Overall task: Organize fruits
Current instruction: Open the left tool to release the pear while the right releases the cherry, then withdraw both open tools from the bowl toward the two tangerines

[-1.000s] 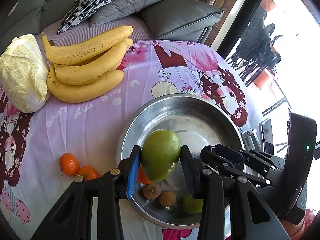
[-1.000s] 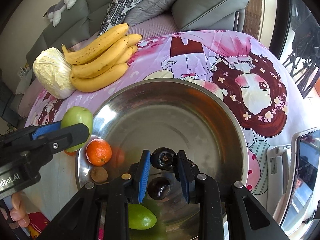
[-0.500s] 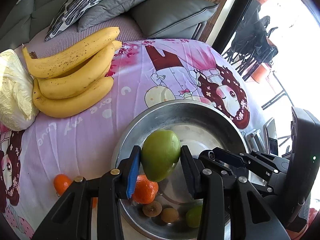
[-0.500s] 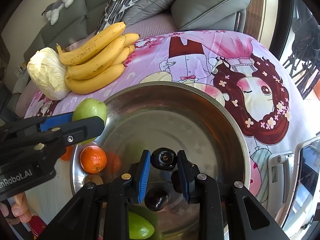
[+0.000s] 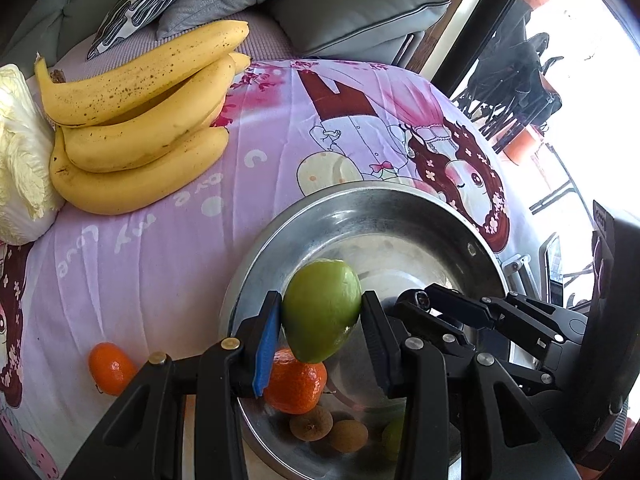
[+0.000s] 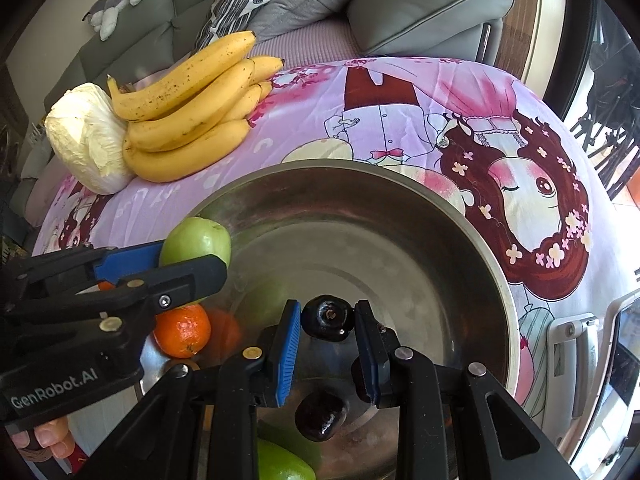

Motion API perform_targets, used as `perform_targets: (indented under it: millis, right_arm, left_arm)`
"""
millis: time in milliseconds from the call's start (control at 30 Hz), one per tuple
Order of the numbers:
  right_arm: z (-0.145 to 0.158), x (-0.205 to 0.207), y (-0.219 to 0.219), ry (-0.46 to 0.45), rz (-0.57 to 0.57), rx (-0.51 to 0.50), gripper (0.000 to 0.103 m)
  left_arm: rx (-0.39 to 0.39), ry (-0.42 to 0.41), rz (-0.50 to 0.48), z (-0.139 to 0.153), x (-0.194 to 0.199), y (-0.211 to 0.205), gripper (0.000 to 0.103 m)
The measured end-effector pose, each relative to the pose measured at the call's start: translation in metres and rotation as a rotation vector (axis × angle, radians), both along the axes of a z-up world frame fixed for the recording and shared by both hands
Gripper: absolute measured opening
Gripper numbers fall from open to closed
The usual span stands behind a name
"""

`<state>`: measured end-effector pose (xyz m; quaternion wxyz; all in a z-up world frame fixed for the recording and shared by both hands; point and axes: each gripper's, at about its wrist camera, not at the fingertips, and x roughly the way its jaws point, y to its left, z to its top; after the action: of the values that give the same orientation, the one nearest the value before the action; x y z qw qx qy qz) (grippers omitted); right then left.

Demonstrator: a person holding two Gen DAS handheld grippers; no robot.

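Fruits sit partly in a wide steel bowl (image 6: 472, 248) on the table, which is covered by a pink cartoon-print cloth (image 5: 168, 240). The left gripper (image 5: 320, 328) has its jaws clenched on a green mango (image 5: 322, 312), held over the bowl's near-left part, just above an orange tangerine (image 5: 296, 388) lying inside. The right gripper (image 6: 328, 320) grasps a small dark fruit (image 6: 329, 318) above the bowl's floor; a second dark fruit (image 6: 320, 416) lies below it, and another green fruit (image 6: 280, 464) rests at the bowl's near edge. Two small brown fruits (image 5: 312, 424) lie in the bowl near the tangerine. Outside the bowl, a second tangerine (image 5: 111, 368) sits on the cloth to the left. A bunch of bananas (image 5: 140, 128) lies at the far left, touching a pale cabbage (image 5: 20, 160). Grey cushions (image 6: 428, 4) on a sofa stand beyond the table.
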<state>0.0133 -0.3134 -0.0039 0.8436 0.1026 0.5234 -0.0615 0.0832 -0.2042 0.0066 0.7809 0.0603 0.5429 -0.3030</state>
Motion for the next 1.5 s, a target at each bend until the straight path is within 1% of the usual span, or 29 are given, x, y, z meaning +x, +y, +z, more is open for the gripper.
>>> perform_targets:
  millis: [300, 533, 567, 633, 700, 767, 833, 900, 1000, 1100, 1267, 1400, 1500]
  right_arm:
    - [0.0, 0.003, 0.002, 0.008, -0.004, -0.011, 0.03]
    - [0.003, 0.003, 0.004, 0.012, -0.015, -0.03, 0.032]
    - [0.004, 0.003, 0.004, 0.01, -0.015, -0.032, 0.033]
    - [0.006, 0.003, 0.005, 0.008, -0.018, -0.037, 0.041]
    - [0.009, 0.002, 0.006, 0.004, -0.019, -0.041, 0.046]
    - [0.011, 0.001, 0.007, 0.001, -0.019, -0.043, 0.048]
    - [0.013, 0.0, 0.008, -0.001, -0.024, -0.047, 0.057]
    - [0.015, -0.002, 0.009, -0.004, -0.03, -0.046, 0.061]
    - [0.016, -0.005, 0.012, 0.001, -0.028, -0.048, 0.063]
    - [0.017, -0.008, 0.015, 0.003, -0.025, -0.05, 0.071]
    - [0.02, -0.013, 0.023, -0.004, -0.013, -0.05, 0.075]
    - [0.022, -0.014, 0.031, -0.005, 0.001, -0.057, 0.082]
    - [0.023, -0.013, 0.037, -0.004, 0.01, -0.06, 0.083]
  left_arm:
    - [-0.013, 0.032, 0.022, -0.003, 0.003, 0.006, 0.042]
    - [-0.041, 0.027, 0.025, 0.006, 0.0, 0.011, 0.042]
    - [-0.043, 0.028, 0.026, 0.007, 0.0, 0.012, 0.042]
    - [-0.045, 0.029, 0.032, 0.008, -0.001, 0.015, 0.042]
    - [-0.044, 0.028, 0.038, 0.01, -0.002, 0.019, 0.042]
    - [-0.039, 0.019, 0.047, 0.012, -0.003, 0.025, 0.042]
    - [-0.03, 0.014, 0.061, 0.013, -0.005, 0.031, 0.046]
    - [-0.019, 0.005, 0.077, 0.014, -0.007, 0.039, 0.05]
    - [0.002, -0.005, 0.101, 0.012, -0.009, 0.054, 0.053]
    - [0.031, -0.014, 0.149, 0.01, -0.011, 0.072, 0.057]
    - [0.095, -0.047, 0.218, 0.009, -0.012, 0.1, 0.064]
    - [0.1, -0.059, 0.244, 0.01, -0.011, 0.115, 0.074]
    - [0.119, -0.062, 0.258, 0.008, -0.009, 0.12, 0.08]
